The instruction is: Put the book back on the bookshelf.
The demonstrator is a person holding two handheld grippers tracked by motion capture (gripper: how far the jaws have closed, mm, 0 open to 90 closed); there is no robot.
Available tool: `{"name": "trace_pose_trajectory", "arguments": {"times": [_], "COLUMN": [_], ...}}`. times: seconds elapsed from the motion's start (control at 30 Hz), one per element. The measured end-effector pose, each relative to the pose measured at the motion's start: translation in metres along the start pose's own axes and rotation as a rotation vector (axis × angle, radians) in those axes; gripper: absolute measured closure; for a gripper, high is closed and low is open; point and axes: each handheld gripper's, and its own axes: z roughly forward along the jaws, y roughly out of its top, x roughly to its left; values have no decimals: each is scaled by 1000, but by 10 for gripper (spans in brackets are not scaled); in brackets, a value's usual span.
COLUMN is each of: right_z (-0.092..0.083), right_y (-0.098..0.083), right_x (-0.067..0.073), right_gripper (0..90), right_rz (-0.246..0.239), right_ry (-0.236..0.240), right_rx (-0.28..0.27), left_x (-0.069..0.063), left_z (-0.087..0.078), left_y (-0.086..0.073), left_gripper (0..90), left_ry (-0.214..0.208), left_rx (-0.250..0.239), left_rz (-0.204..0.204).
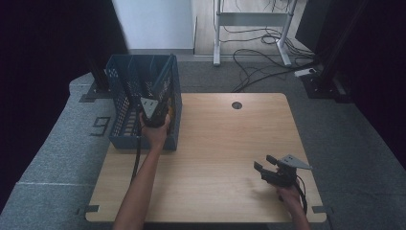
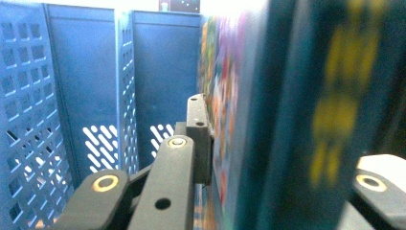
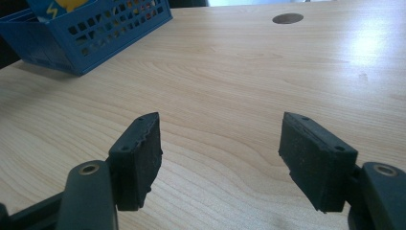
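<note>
Right now the book [image 2: 268, 120] stands upright on edge inside the blue crate [image 1: 119, 124], against the crate's right-hand wall, its covers running from front to back. Your left tool [image 1: 154, 112] reaches down into the crate with its jaws closed narrow across the book's thickness, one pad flat on the colourful cover, so any lift should go straight up along that wall. Your right tool [image 1: 269, 168] hovers well apart from the crate, over the bare tabletop [image 1: 215, 139], jaws wide and holding nothing.
</note>
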Motion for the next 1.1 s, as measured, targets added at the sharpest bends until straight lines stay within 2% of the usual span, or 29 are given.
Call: {"name": "trace_pose_trajectory", "arguments": {"times": [0.07,0.17,0.33,0.63,1.1], "right_z": [0,0,0,1,0], "right_y": [0,0,0,-1,-2], "right_x": [0,1,1,1,1], "right_gripper": [304,304,304,304,305], "right_rz": [-1,-7,-8,-9,-8], "right_ry": [0,0,2,4,-2], "right_rx": [0,2,4,9,5], "left_x": [-2,-7,-10,-7,-5], "left_z": [-2,-9,-15,-20,-18], "left_y": [-1,-2,-4,-14,-12], "left_gripper": [779,729,675,671,660], "left_ry": [-7,-39,-68,-89,-106], "left_rx": [-1,-1,23,50,70], "left_rz": [8,9,43,32,36]}}
